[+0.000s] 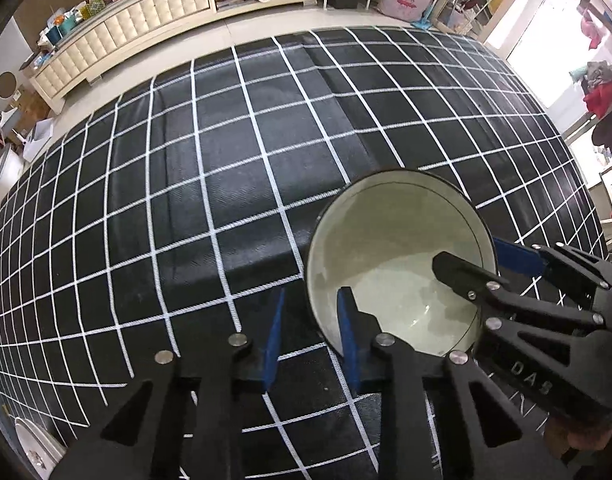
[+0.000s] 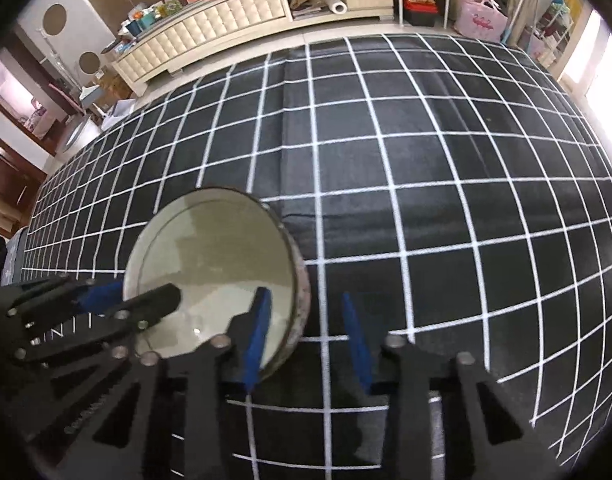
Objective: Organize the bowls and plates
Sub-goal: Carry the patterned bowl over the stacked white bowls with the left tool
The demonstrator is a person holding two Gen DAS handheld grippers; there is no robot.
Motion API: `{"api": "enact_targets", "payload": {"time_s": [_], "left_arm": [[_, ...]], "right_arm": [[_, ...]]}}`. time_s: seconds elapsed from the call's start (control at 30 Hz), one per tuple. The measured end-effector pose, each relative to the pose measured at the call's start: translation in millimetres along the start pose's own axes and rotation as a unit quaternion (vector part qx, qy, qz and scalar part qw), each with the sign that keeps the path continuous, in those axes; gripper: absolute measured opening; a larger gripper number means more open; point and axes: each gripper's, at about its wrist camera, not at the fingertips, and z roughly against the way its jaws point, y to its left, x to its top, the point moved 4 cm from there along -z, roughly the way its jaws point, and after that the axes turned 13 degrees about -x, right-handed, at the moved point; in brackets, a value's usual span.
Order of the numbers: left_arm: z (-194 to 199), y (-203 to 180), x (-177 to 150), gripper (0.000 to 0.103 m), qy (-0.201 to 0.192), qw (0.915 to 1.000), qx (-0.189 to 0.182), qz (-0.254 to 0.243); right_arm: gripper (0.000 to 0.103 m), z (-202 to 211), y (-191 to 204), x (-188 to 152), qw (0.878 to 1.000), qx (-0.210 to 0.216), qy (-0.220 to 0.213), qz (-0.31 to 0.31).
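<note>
Pale bowl (image 1: 390, 264) (image 2: 210, 264) w/ thin dark rim, empty, upright on black grid-pattern cloth, near front edge.

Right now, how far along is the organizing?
Done: nothing stacked in view. In hand: left gripper and right gripper straddle opposite sides of the bowl rim, jaws open, no grip yet. Left: clamp it, carry it, stack it.

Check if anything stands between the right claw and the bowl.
Nothing visible does. The open right claw straddles the wall of the bowl, one finger inside. The left claw straddles the opposite side.
</note>
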Motion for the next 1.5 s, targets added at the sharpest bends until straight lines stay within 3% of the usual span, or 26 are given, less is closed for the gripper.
{"api": "enact_targets", "payload": {"time_s": [0.1,0.4,0.57,0.73,1.07,1.5], "left_arm": [[-9,-7,1,0.016,0.005,1.0000,-0.001,-0.003],[-20,-19,4,0.015,0.004,0.9995,0.017,-0.027],[-11,-18,-4,0.013,0.001,0.9998,-0.007,-0.018],[6,-21,-22,0.011,-0.005,0.9997,-0.005,-0.023],[86,-18,-58,0.010,-0.041,0.9990,-0.010,-0.017],[205,33,-120,0.009,-0.110,0.9936,0.007,0.022]], "right_arm": [[0.028,0,5,-3,1.000,0.000,-0.006,0.008],[0.023,1,3,-7,1.000,-0.003,-0.001,-0.018],[0.016,10,-7,-18,0.998,0.010,0.006,-0.056],[0.015,34,-2,-29,0.998,0.010,-0.004,-0.059],[0.014,105,40,-42,0.999,0.020,-0.034,-0.036],[0.014,179,135,-53,0.995,0.029,-0.087,0.031]]}}
